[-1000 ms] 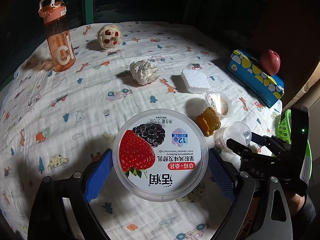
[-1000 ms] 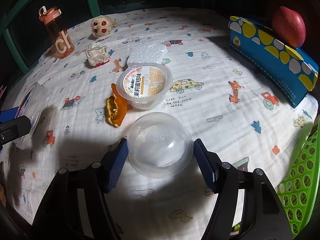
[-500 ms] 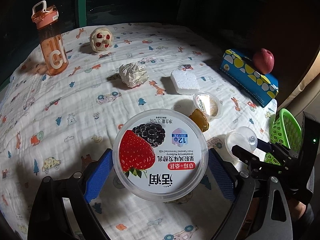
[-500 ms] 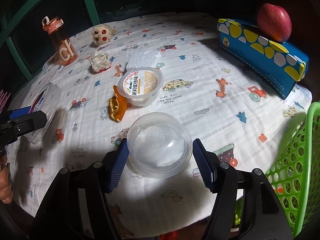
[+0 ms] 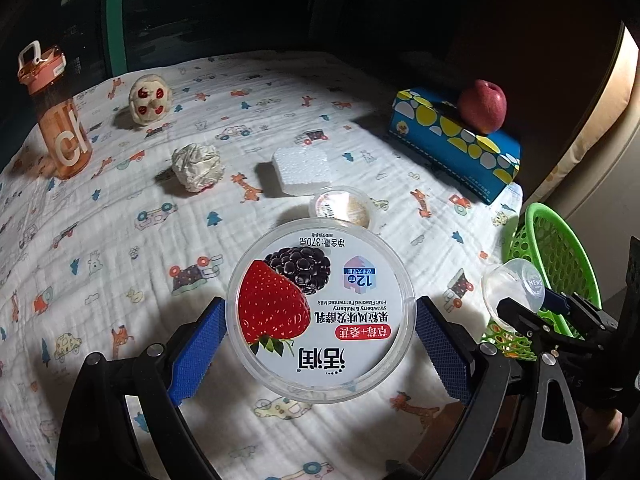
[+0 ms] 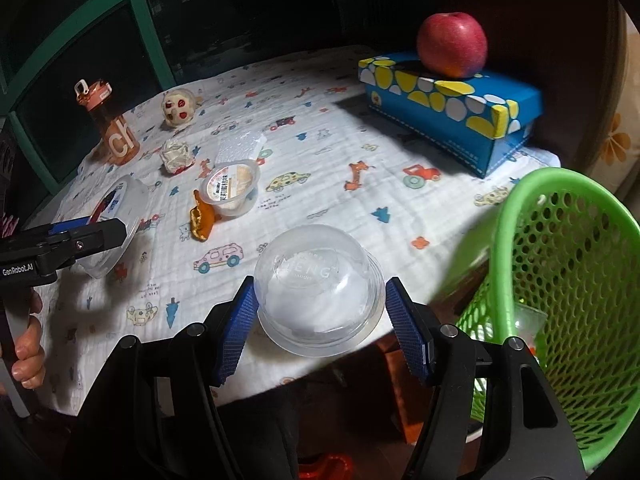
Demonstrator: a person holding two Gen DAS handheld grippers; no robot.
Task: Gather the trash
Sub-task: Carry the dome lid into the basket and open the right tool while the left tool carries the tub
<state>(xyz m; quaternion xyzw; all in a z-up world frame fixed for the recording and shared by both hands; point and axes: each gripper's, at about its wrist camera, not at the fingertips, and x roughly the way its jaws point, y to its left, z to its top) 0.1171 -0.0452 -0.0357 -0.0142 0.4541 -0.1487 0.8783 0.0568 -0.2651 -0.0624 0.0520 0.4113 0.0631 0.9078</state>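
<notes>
My left gripper [image 5: 318, 354] is shut on a round yogurt tub [image 5: 320, 310] with a strawberry and mulberry lid, held above the table. My right gripper [image 6: 320, 328] is shut on a clear plastic dome cup [image 6: 318, 288], held upside down over the table's near edge. That cup [image 5: 512, 286] shows at the right of the left wrist view, beside the green mesh basket [image 6: 560, 280]. On the cloth lie a jelly cup [image 6: 232, 188], an orange peel [image 6: 202, 220], a foam block [image 5: 302, 168] and a crumpled paper ball [image 5: 196, 166].
An orange water bottle [image 5: 56, 112] and a small spotted toy [image 5: 148, 98] stand at the back left. A blue dotted box [image 6: 452, 108] with a red apple [image 6: 452, 44] on it sits at the back right. A hand [image 6: 24, 344] grips the left tool.
Both grippers have risen and drifted right with their loads. The table has slid left in both views, and the green basket has come well into view beside the dome cup.
</notes>
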